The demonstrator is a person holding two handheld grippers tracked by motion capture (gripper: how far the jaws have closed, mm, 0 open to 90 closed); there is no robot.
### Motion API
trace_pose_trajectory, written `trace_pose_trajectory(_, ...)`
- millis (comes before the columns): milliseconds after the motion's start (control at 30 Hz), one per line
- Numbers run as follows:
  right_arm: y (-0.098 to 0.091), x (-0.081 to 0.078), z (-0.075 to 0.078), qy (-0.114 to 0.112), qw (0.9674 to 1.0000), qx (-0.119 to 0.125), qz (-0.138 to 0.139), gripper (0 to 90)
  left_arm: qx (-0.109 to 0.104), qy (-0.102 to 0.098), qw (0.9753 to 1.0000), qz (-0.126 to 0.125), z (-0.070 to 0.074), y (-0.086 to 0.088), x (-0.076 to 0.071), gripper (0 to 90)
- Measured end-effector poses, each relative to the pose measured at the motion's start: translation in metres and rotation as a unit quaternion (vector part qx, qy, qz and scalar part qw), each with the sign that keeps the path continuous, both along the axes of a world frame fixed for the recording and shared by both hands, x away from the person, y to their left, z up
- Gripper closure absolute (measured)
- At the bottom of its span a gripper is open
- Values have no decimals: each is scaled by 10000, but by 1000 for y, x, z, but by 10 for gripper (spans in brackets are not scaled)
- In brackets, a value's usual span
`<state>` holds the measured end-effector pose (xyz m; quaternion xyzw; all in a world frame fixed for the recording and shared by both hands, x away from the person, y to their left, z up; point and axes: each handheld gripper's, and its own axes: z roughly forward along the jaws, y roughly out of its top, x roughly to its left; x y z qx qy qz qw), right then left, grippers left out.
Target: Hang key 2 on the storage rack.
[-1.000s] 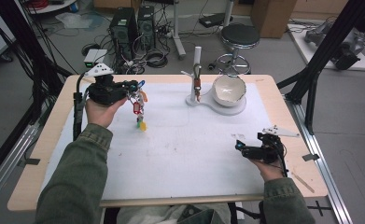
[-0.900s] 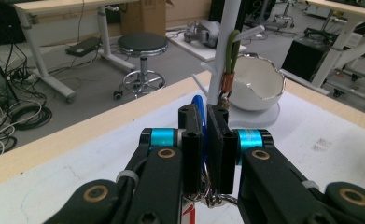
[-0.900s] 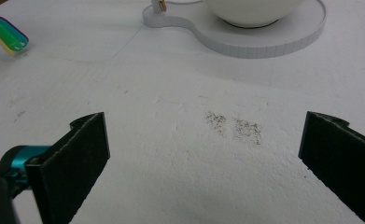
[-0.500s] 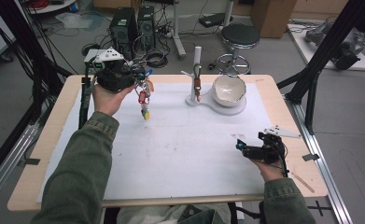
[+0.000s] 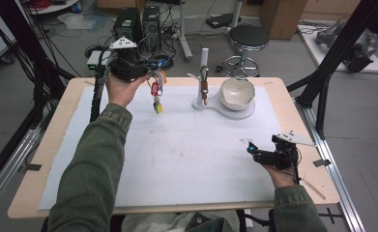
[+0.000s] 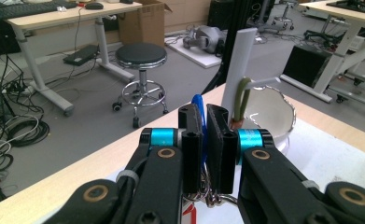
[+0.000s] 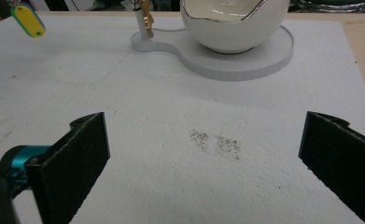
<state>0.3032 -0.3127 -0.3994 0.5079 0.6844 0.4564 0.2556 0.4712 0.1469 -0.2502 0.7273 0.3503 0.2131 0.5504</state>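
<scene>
Green sleeve at the left of the high view leads up to my left gripper [image 5: 150, 72], raised in the upper left of the frame over the table's [image 5: 61, 130] far edge. Its jaws are pinched tight on a key bunch [image 5: 156, 92]; red and yellow-green tags dangle below it, clear of the white mat [image 5: 186, 150]. In the left gripper view the two black pads stand nearly together with a blue strip [image 6: 198, 112] squeezed between them and metal rings just under them at the bottom of the frame.

Right of the keys, in the upper middle of the high view, sits a white stand [image 5: 210, 104] with an upright post [image 5: 204, 58] and something brown hanging from its hook. A white bowl [image 5: 237, 93] rests on the stand's round base, just beside the post. In the right gripper view the bowl sits at top centre, and the yellow-green tag [image 7: 27, 20] hangs in the upper left corner.

At the lower right of the high view my right gripper [image 5: 252, 151] lies low over the mat, near the table's right edge. Its jaws are spread wide with only stained mat between them.
</scene>
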Motion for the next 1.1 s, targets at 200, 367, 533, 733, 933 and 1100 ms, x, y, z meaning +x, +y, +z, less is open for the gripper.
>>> trace_pose_trajectory(200,-1,-2,1,-114,9999,33,-30,10,11,3,10000,15,2,-7,12,846)
trace_pose_trajectory(367,0,-1,1,-103,9999,28,2,10,-34,-43,10000,-23,6,-16,20,846)
trace_pose_trajectory(533,-1,-2,1,-102,9999,59,4,10,-43,-58,10000,-59,8,-26,27,846)
trace_pose_trajectory(733,-2,-1,1,-88,9999,96,23,10,-50,23,10000,-68,5,-37,35,846)
trace_pose_trajectory(933,0,-1,0,-78,9999,108,69,10,-25,74,10000,-8,6,-46,43,845)
trace_pose_trajectory(1100,0,-1,0,-79,9998,133,80,10,-92,156,9998,26,3,-56,52,846)
